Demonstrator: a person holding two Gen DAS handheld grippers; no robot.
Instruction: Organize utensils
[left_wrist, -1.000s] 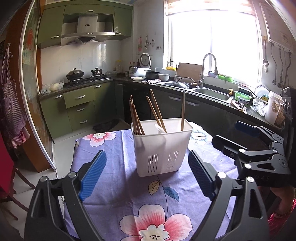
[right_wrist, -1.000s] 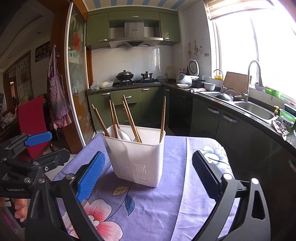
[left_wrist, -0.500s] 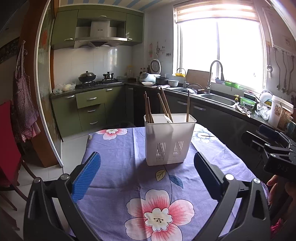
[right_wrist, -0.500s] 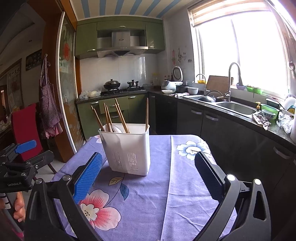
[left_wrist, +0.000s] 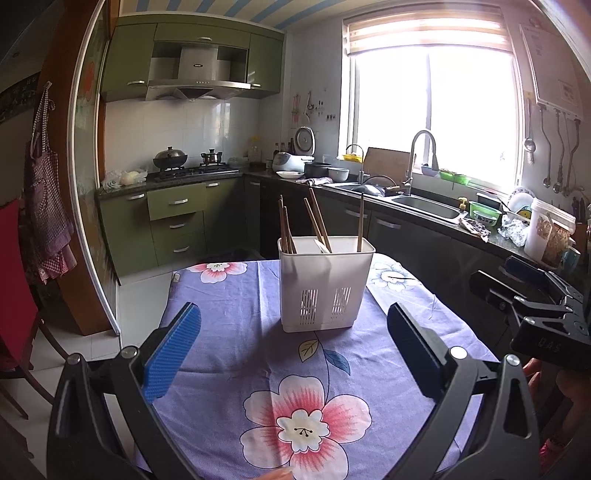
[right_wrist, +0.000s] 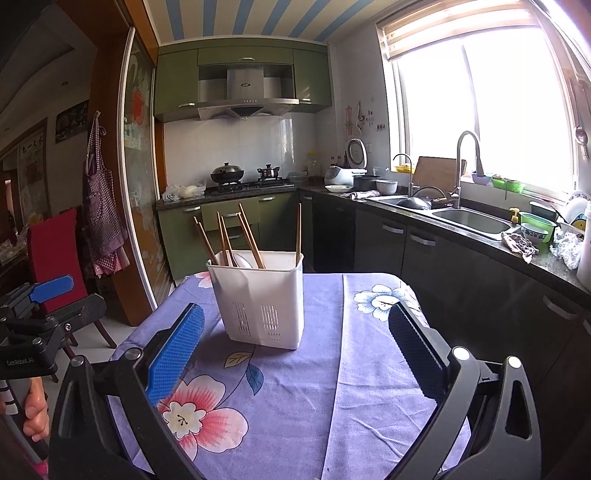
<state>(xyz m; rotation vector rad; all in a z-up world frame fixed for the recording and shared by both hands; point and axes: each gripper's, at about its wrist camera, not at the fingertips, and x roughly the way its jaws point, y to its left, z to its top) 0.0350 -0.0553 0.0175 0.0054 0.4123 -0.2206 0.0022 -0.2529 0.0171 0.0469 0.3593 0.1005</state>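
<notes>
On the purple floral-clothed table (left_wrist: 229, 295), seen from the left wrist, a white slotted plastic utensil holder (left_wrist: 325, 284) is standing upright, holding brown wooden chopsticks (left_wrist: 317, 221) and a white spoon. The left gripper (left_wrist: 293, 341) is hovering well short of it, its jaws having just been opening, now gaping wide and empty. From the right wrist, the right gripper (right_wrist: 295, 339) is likewise spreading wide, grasping nothing. The chopsticks look light, stiff and slippery; pinching mid-shaft would probably be steadiest.
</notes>
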